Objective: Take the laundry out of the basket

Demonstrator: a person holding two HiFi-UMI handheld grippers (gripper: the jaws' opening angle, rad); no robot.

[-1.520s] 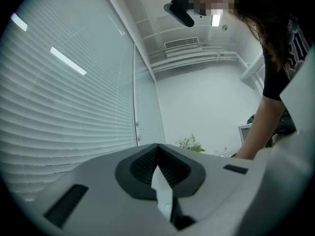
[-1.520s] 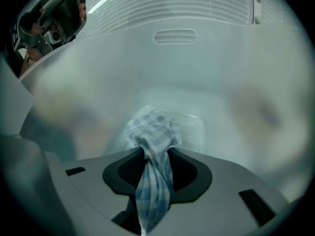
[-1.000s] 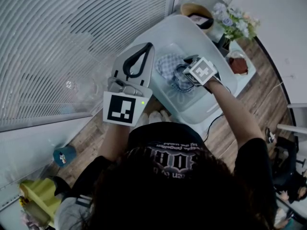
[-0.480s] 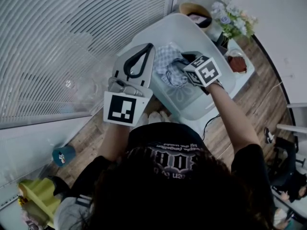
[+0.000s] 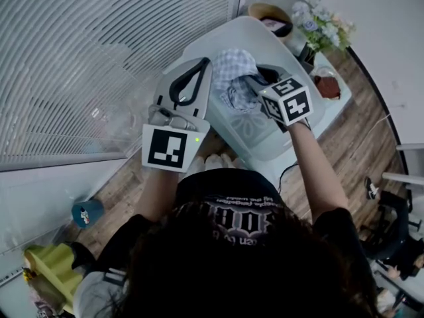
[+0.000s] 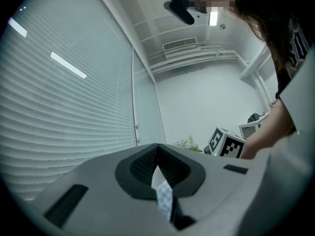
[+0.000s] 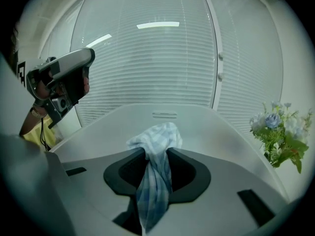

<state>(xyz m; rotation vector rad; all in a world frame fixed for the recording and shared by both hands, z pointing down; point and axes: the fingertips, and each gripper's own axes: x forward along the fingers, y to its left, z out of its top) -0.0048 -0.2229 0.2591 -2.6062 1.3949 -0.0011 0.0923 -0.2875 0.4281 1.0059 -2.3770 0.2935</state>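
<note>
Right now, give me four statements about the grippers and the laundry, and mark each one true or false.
1. The right gripper is clamped on a blue-and-white checked cloth. True.
2. The left gripper has its jaws spread wide. False: its jaw tips meet and grip nothing.
3. A bunch of flowers stands beside the far end of the white basket. True.
4. The checked cloth lies flat on the floor. False: it hangs bunched from the right gripper, above the basket.
</note>
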